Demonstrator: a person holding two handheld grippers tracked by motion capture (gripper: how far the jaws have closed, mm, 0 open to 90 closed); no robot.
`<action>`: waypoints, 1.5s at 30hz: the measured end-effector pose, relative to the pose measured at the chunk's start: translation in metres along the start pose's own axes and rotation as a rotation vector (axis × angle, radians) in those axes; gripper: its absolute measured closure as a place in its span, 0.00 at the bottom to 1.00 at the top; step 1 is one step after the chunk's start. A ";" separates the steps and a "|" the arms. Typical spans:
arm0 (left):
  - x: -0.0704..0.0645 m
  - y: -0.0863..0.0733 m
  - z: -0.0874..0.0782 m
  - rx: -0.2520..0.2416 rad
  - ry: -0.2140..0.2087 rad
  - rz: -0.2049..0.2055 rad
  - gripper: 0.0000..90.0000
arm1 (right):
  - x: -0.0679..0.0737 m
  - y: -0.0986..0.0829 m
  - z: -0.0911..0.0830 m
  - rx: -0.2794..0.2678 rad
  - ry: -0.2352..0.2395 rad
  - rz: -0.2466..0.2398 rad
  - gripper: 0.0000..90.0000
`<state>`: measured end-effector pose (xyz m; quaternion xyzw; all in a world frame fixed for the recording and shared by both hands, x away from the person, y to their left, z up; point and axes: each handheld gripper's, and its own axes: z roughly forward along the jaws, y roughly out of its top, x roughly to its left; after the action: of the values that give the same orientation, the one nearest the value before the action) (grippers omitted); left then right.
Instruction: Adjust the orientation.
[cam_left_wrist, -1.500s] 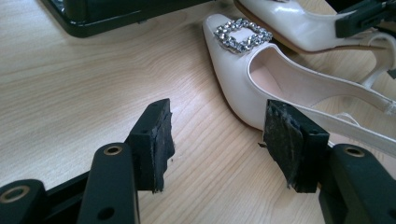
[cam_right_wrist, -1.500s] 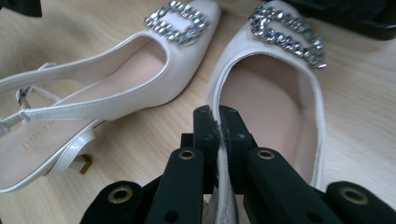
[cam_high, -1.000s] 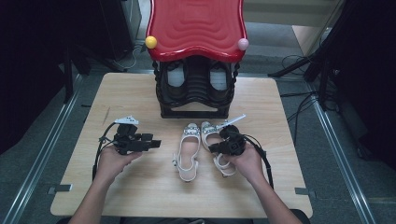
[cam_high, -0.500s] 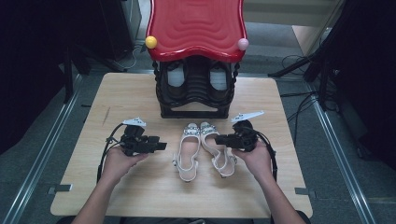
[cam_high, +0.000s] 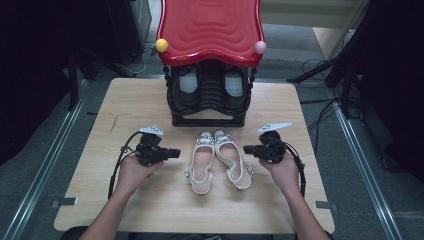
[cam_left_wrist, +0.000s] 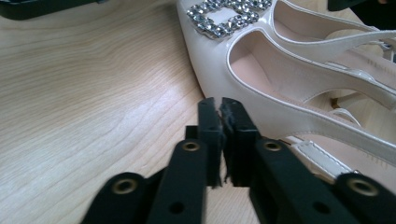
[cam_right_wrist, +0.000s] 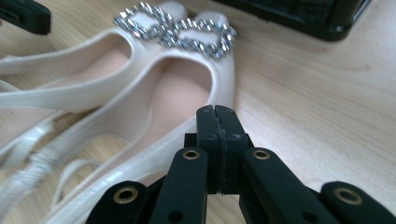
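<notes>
Pair of white slingback shoes (cam_high: 218, 161) side by side at centre of the bench (cam_high: 150, 100), jewelled toes toward the black shoe rack (cam_high: 208, 102). Left gripper (cam_high: 172, 153) just left of the pair, fingers pressed together, empty. Right gripper (cam_high: 248, 149) just right, fingers likewise closed on nothing.

Shoes (cam_high: 218, 160): glossy cream patent finish, sparkling rhinestone buckles (cam_left_wrist: 227, 16). Table (cam_high: 135, 105): pale matt wood grain. Gripper jaws: matt black plastic.
</notes>
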<state>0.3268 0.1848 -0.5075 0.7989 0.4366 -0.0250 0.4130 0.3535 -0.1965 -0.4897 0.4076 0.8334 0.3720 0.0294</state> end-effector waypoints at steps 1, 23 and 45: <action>0.000 0.000 0.003 0.005 -0.007 0.000 1.00 | -0.001 -0.002 0.001 0.003 0.005 0.011 1.00; -0.007 0.002 0.040 0.087 -0.014 0.025 0.98 | -0.001 -0.016 0.018 0.034 0.017 0.048 1.00; -0.018 -0.001 0.048 0.095 -0.064 -0.006 1.00 | 0.002 -0.022 0.020 0.022 0.088 0.063 1.00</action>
<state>0.3309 0.1405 -0.5322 0.8151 0.4240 -0.0724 0.3880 0.3442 -0.1919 -0.5179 0.4172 0.8247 0.3812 -0.0235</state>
